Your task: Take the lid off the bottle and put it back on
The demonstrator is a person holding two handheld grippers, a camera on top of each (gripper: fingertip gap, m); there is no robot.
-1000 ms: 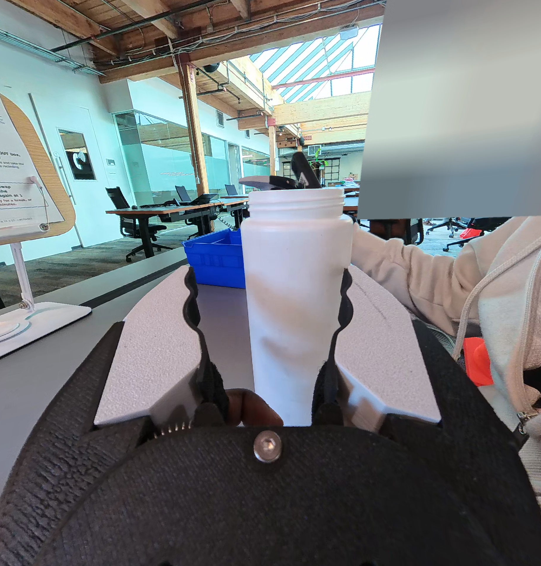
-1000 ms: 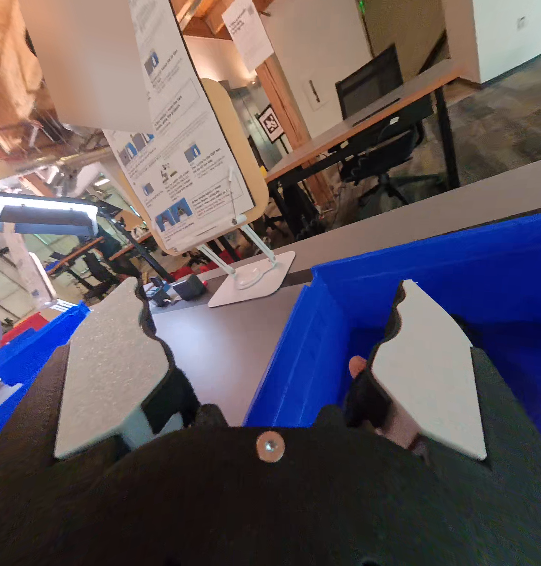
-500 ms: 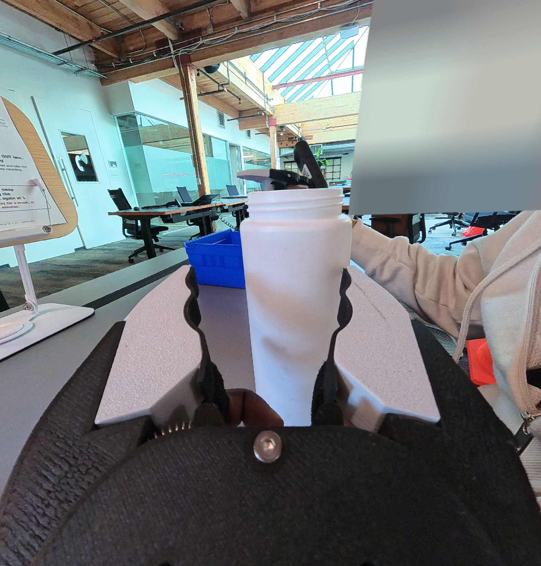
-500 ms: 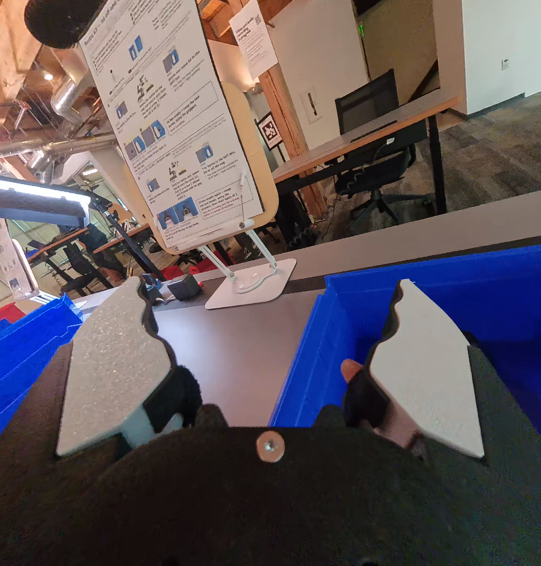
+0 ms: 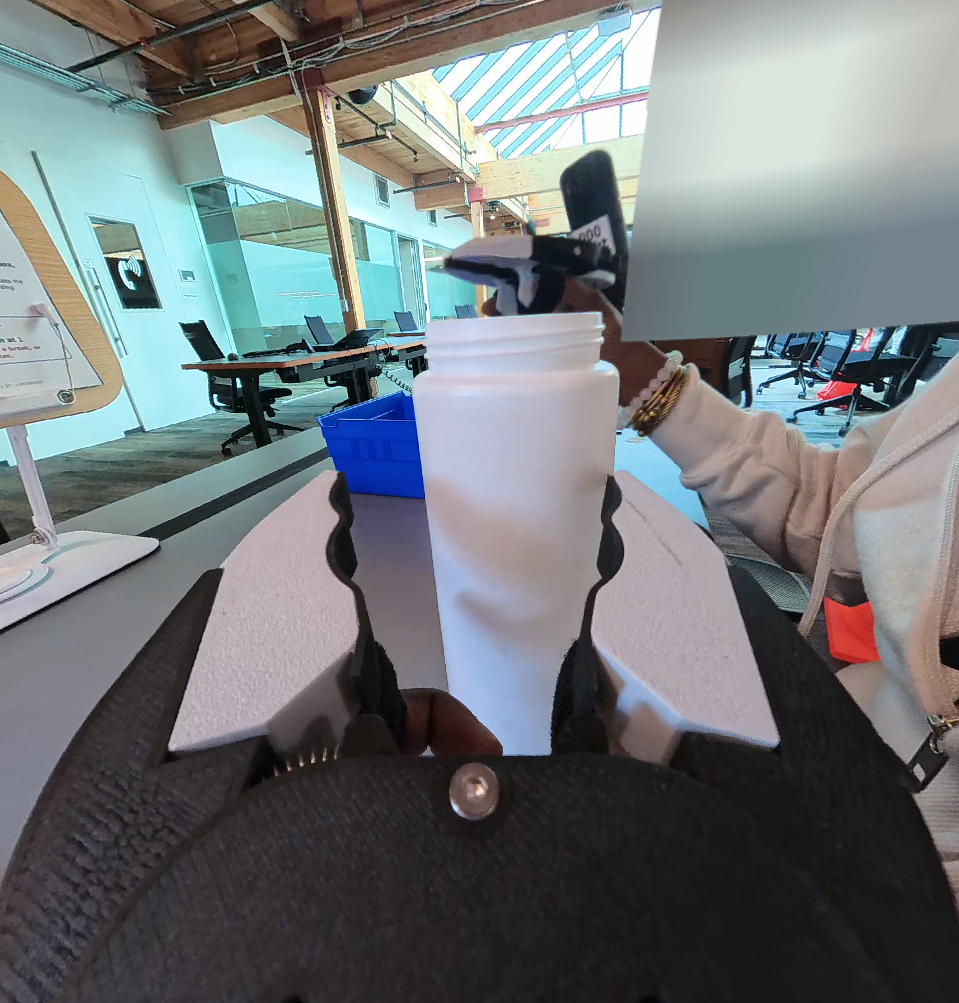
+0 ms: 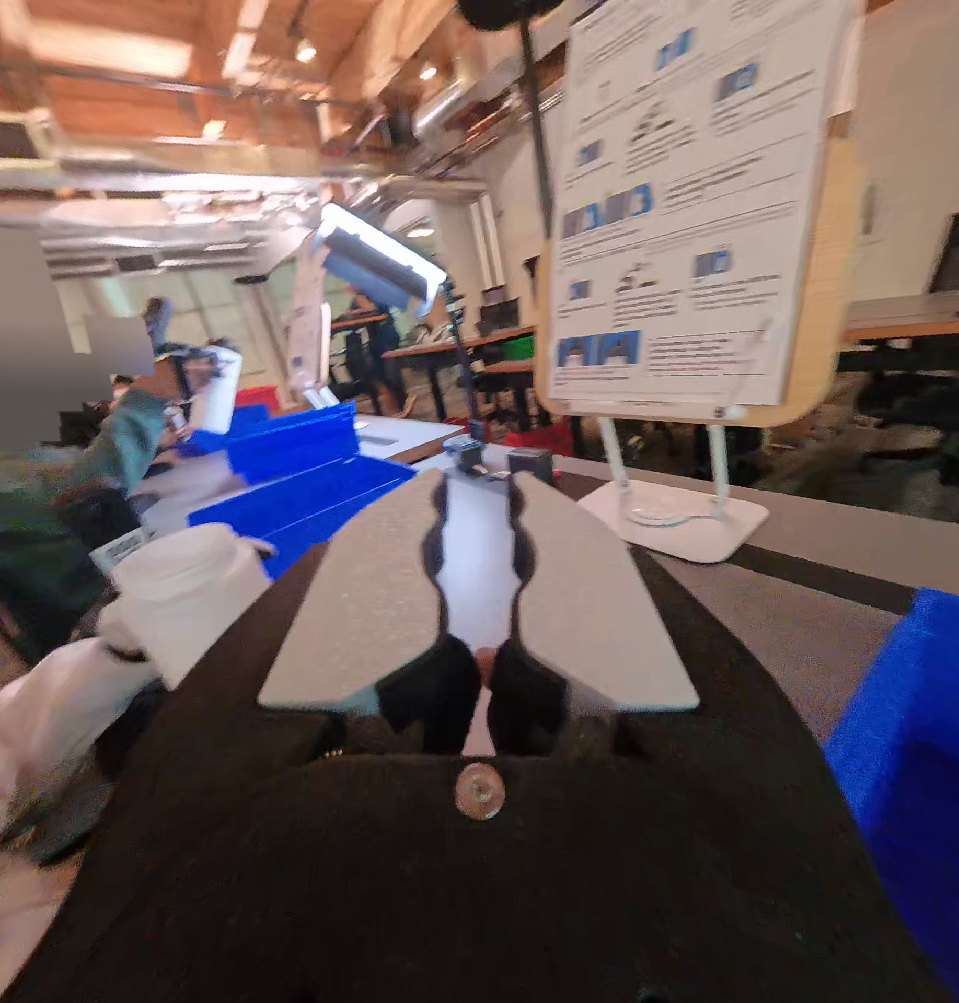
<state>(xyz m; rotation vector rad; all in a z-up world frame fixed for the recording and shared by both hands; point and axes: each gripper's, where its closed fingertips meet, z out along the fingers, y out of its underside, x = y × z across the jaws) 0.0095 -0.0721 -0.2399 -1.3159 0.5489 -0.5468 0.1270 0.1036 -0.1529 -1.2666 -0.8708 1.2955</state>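
Note:
A white bottle (image 5: 515, 461) with an open threaded neck and no lid stands upright between my left gripper's fingers. My left gripper (image 5: 474, 480) is shut on the bottle's lower body, and the wall is dented there. The bottle also shows at the left of the right wrist view (image 6: 184, 581). My right gripper (image 6: 477, 477) is closed to a narrow slit with nothing between the fingers. In the left wrist view it (image 5: 466, 260) hovers just above and behind the bottle's mouth. No lid is in view.
A blue bin (image 6: 911, 705) sits at the right of the grey table (image 6: 792, 608), and it shows behind the bottle in the left wrist view (image 5: 374, 450). More blue bins (image 6: 303, 488) lie at the left. An instruction board on a white stand (image 6: 683, 217) stands at the back. A person's cream sleeve (image 5: 765, 461) is on the right. Across from one pair of fingers to the other is roughly 25 cm.
My right gripper has risen from over the blue bin, swung left toward the bottle's top, and closed from wide open. My left gripper holds the bottle still.

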